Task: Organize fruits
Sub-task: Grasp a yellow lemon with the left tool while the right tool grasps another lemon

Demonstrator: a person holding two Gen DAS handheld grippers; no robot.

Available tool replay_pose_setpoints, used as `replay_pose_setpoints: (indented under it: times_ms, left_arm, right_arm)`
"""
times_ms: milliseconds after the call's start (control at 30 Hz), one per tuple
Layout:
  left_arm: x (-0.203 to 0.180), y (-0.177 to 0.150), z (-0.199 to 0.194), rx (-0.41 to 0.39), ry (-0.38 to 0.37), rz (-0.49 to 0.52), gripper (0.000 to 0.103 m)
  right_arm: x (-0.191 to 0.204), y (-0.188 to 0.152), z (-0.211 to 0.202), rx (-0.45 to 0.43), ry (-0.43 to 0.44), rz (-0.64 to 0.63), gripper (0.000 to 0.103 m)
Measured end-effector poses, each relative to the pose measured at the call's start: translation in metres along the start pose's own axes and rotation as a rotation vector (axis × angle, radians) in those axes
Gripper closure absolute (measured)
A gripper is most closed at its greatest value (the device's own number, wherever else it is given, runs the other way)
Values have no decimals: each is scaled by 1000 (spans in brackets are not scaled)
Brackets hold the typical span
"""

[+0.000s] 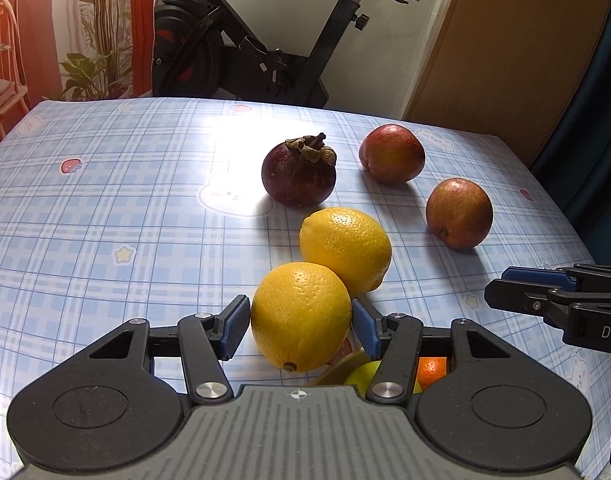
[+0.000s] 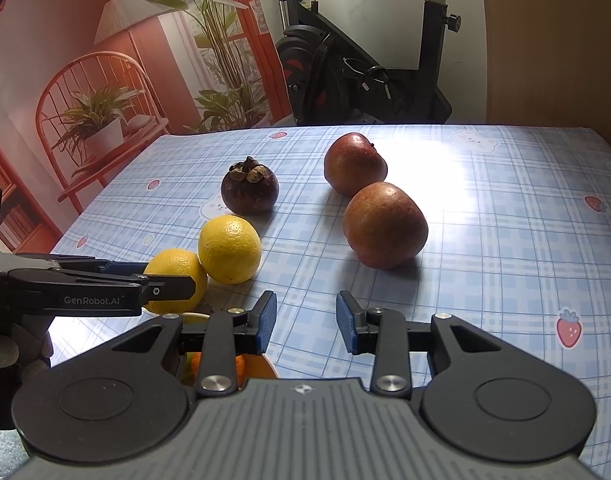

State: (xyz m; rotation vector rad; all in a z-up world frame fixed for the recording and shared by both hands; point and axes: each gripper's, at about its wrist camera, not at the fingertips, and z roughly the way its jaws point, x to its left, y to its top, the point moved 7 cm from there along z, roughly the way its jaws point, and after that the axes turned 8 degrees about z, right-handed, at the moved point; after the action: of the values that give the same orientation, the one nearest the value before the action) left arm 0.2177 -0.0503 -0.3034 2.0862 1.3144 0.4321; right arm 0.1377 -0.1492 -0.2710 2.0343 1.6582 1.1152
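Left hand-held gripper (image 1: 301,322): pinching near lemon (image 1: 301,316), 6 o'clock
Right hand-held gripper (image 2: 305,322): spread, holding nothing
Surface (image 1: 105,220): 2 lemons, 2 apples, 1 mangosteen (image 1: 298,172)

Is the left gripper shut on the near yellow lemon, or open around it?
Cannot tell. The left gripper has blue pads either side of the round yellow lemon, with a sliver visible at one pad; contact unclear.

Two lemons (image 1: 325,280) touch at the tabletop's (image 1: 105,220) near edge; mangosteen (image 1: 298,172) behind them; two apples (image 1: 425,184) to its right
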Motion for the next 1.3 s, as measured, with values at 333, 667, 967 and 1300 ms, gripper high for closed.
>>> replay_pose_setpoints:
  times_ms: [333, 667, 967, 1300]
  left_arm:
    - [2, 1, 7, 10, 11, -1, 44]
    - [9, -5, 2, -12, 16, -9, 44]
    - [27, -10, -15, -51, 16, -34, 44]
    - [42, -18, -15, -58, 9, -75, 44]
  right_arm:
    - [0, 0, 1, 2, -1, -3, 66]
    - [9, 6, 5, 7, 12, -50, 66]
    - [42, 20, 34, 25, 77, -168, 53]
    - [71, 31, 82, 88, 85, -240, 44]
